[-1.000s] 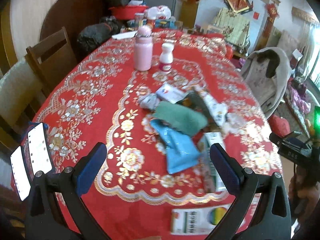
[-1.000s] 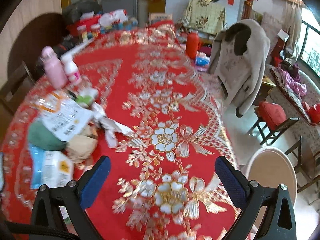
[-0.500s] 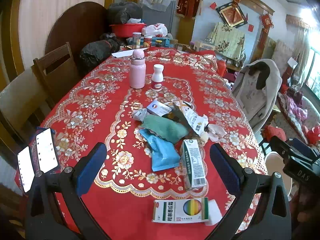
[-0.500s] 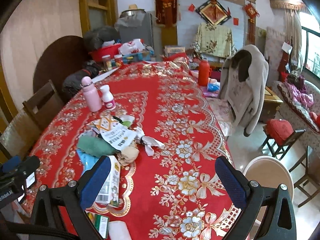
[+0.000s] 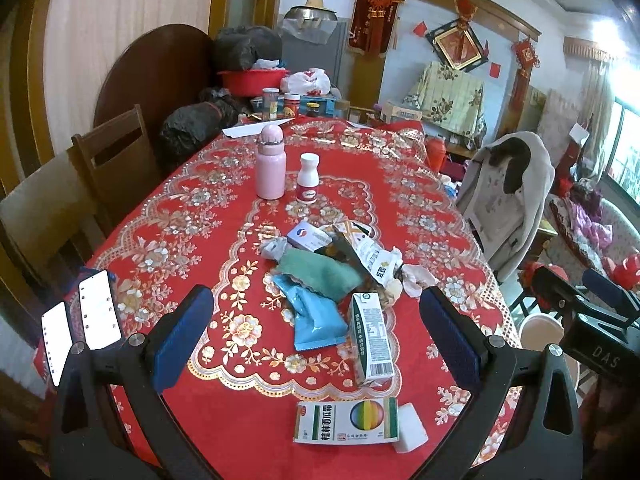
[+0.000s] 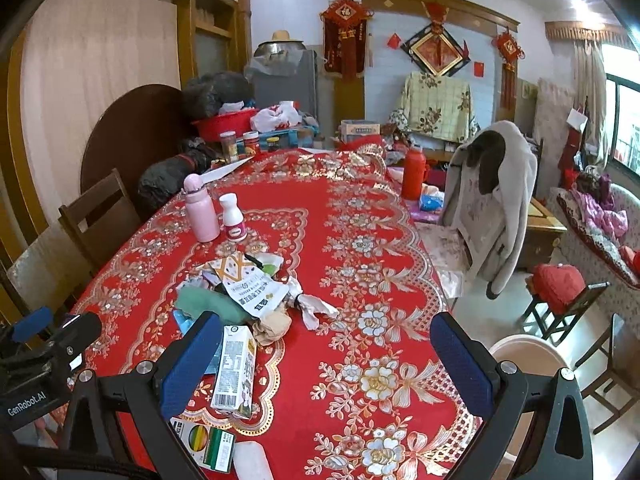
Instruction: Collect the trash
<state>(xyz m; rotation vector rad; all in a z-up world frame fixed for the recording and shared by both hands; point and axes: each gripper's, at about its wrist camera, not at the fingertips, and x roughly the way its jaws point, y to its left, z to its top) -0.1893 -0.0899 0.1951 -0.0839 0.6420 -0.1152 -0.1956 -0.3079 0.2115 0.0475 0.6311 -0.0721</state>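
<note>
A pile of trash lies mid-table on the red cloth (image 5: 200,240): a blue wrapper (image 5: 316,320), a green cloth (image 5: 320,272), a white printed bag (image 5: 372,254), a milk carton (image 5: 370,336), a crumpled tissue (image 5: 416,278) and a small box (image 5: 310,236). A green-and-white medicine box (image 5: 346,420) lies at the near edge. The carton (image 6: 236,364), printed bag (image 6: 252,288) and tissue (image 6: 316,308) also show in the right wrist view. My left gripper (image 5: 316,332) is open and empty, held above the near edge. My right gripper (image 6: 324,364) is open and empty to the right of the pile.
A pink flask (image 5: 270,164) and a white bottle (image 5: 307,178) stand behind the pile. Two phones (image 5: 80,332) lie at the left edge. Wooden chairs (image 5: 116,152) stand on the left, a coat-draped chair (image 5: 508,200) on the right. A white bin (image 6: 528,360) stands right of the table.
Both grippers have pulled back and risen, so the pile looks smaller and more of the table and room shows. Both stay open.
</note>
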